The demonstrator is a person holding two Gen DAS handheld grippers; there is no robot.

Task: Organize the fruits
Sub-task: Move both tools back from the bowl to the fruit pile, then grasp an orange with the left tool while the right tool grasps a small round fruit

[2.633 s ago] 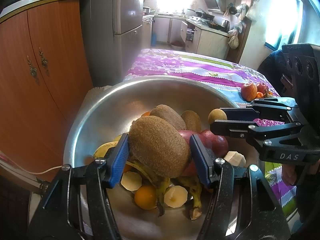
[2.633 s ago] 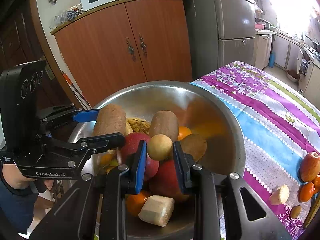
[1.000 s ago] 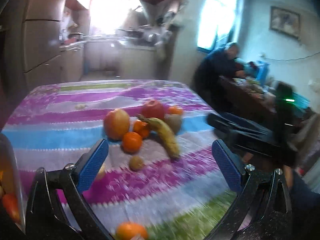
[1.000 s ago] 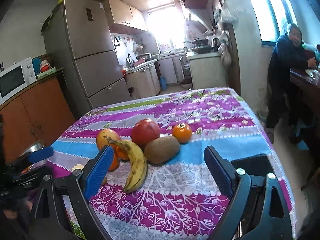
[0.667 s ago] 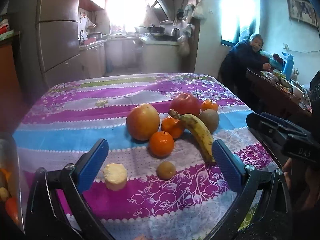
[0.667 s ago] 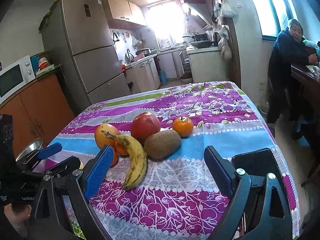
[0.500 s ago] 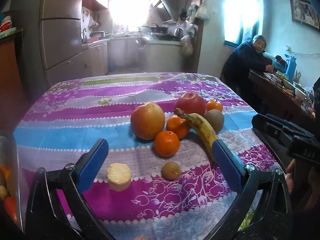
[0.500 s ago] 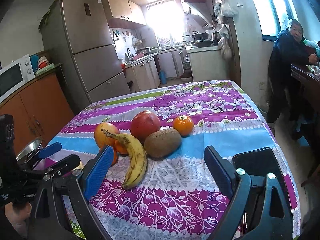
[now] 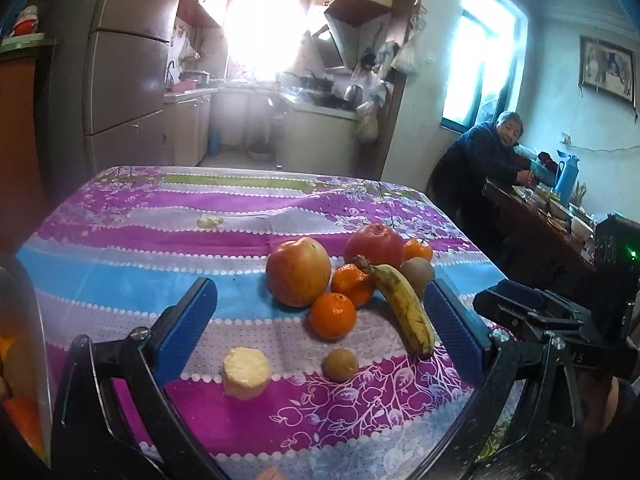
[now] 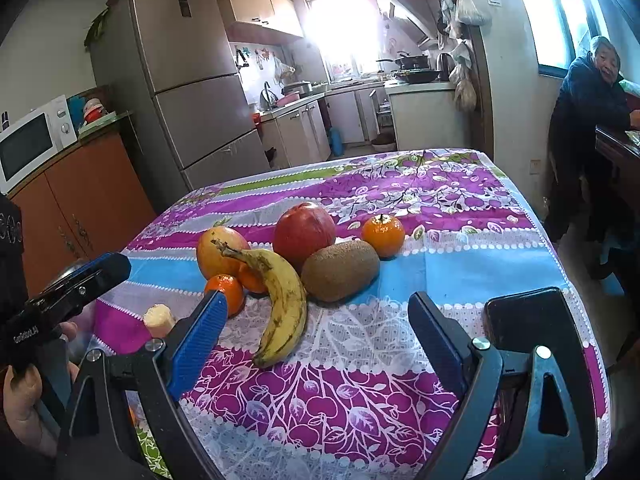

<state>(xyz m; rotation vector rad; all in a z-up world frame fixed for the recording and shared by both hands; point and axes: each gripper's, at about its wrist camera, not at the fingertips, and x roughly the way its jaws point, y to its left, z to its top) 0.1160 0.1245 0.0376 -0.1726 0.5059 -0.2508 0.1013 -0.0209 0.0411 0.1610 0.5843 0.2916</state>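
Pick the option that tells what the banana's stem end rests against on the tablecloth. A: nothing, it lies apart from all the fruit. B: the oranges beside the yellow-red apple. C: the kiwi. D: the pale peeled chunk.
B: the banana has its stem end up against the oranges next to the yellow-red apple, while its lower tip points away over the tablecloth.

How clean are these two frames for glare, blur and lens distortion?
Left wrist view: kitchen window blown out, hazing the room behind; fruit sharp, banana crisp; edges darkly vignetted. Right wrist view: window also overexposed; fridge bowed by fisheye; kiwi in focus, no motion blur.
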